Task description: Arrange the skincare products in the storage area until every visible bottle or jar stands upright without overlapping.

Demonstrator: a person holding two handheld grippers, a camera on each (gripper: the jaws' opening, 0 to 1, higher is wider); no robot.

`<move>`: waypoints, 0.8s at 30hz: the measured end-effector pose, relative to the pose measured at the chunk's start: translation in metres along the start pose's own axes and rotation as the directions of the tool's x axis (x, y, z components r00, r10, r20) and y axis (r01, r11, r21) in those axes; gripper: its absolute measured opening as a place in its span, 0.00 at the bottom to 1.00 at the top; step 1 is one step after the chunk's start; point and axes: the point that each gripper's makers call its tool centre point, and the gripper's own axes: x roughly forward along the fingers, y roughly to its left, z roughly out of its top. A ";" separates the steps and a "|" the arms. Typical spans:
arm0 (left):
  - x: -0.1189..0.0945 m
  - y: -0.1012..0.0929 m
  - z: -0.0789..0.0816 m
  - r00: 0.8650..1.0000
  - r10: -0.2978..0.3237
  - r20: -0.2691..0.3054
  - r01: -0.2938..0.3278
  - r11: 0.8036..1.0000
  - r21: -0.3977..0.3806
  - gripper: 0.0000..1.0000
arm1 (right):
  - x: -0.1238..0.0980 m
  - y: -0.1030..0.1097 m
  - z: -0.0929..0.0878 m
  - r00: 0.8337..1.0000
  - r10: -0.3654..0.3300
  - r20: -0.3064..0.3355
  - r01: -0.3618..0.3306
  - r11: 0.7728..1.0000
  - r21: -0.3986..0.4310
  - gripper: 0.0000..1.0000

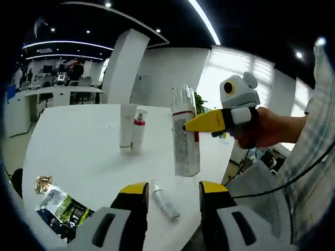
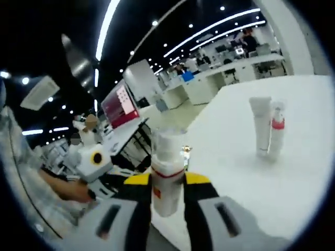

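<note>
A tall clear bottle with a red band (image 1: 186, 137) stands upright over the white table (image 1: 78, 151). My right gripper (image 1: 198, 125) reaches in from the right, its yellow jaws shut on the bottle's middle. In the right gripper view, the same bottle (image 2: 167, 172) sits between that gripper's (image 2: 167, 181) jaws. I cannot tell whether its base touches the table. A white tube (image 1: 127, 125) and a small red-collared bottle (image 1: 139, 130) stand upright side by side farther back. My left gripper (image 1: 172, 189) is open low over the table, above a small tube (image 1: 165, 205) lying flat.
Printed sachets (image 1: 62, 209) and a gold foil packet (image 1: 43, 183) lie at the table's near left corner. A person's hand (image 1: 267, 128) and checked sleeve hold the right gripper. Desks and a pillar stand beyond the table's far edge.
</note>
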 end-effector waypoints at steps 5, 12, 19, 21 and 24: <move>-0.015 0.024 -0.014 0.990 0.135 -0.043 -0.131 0.988 0.083 0.38 | 0.004 -0.022 0.008 0.998 -0.046 0.035 0.049 0.996 -0.078 0.20; -0.012 0.034 -0.024 0.977 0.205 -0.055 -0.196 0.972 0.129 0.38 | 0.016 -0.043 0.011 0.995 -0.076 0.061 0.086 0.975 -0.203 0.20; -0.013 0.035 -0.035 0.967 0.233 -0.100 -0.219 0.966 0.136 0.38 | 0.025 -0.067 0.016 0.990 -0.107 0.090 0.125 0.965 -0.232 0.20; -0.015 0.036 -0.043 0.962 0.251 -0.112 -0.234 0.962 0.140 0.38 | 0.029 -0.076 0.016 0.988 -0.120 0.093 0.139 0.962 -0.236 0.20; -0.018 0.037 -0.049 0.954 0.272 -0.126 -0.254 0.957 0.139 0.38 | 0.036 -0.088 0.012 0.988 -0.129 0.087 0.146 0.963 -0.226 0.20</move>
